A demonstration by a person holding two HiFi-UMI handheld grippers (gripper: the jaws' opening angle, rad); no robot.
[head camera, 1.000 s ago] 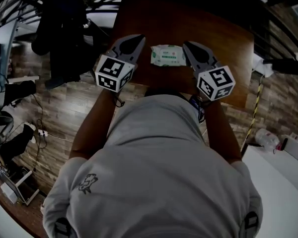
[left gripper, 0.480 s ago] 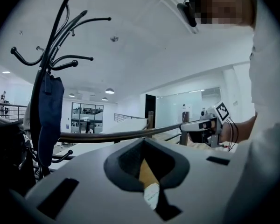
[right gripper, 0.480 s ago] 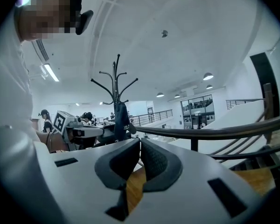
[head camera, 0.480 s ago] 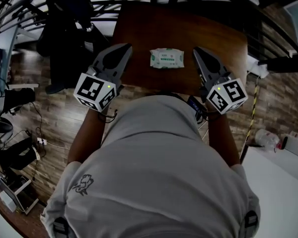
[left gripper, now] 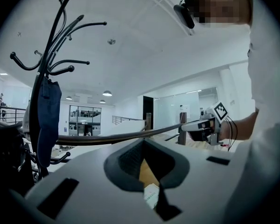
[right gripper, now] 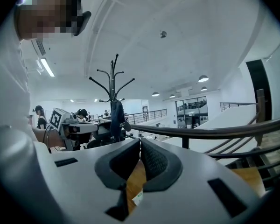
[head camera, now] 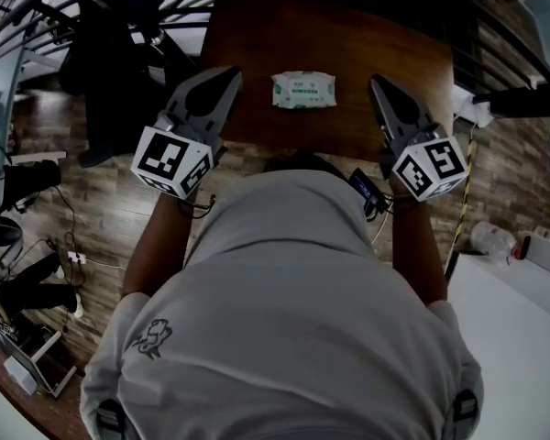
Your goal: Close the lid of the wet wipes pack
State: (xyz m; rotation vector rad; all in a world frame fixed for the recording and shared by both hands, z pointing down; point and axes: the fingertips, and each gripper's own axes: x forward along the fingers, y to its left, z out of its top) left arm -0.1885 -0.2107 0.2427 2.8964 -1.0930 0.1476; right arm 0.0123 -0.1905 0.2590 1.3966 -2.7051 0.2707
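Where the person (head camera: 284, 319) stands: at the worktop's near edge, grey top filling the lower head view, one gripper in each hand.
Worktop (head camera: 348, 44): dark brown wood, rectangular, with plank floor (head camera: 101, 200) round it.
Coat stand (left gripper: 46, 78): in the left gripper view, left of the jaws. A dark blue garment hangs from it.
Left gripper (head camera: 229, 74): held clear of the worktop, tips over its left edge, pointing away from the person. The jaws meet at the tips with nothing clamped between them.
Right gripper (head camera: 378, 81): also held clear, over the right half of the worktop, short of the right edge. The jaws are closed tip to tip and hold nothing.
Marker cubes (head camera: 429, 166): one at the rear of each gripper, both out past the near edge.
Wet wipes pack (head camera: 303, 90): lies flat on the worktop, midway between the left and right edges. It sits between the two grippers and apart from both. The pack is white with green print. A sliver of it shows through the hollow behind each gripper's jaws.
Lid: too small to tell whether it is pressed shut.
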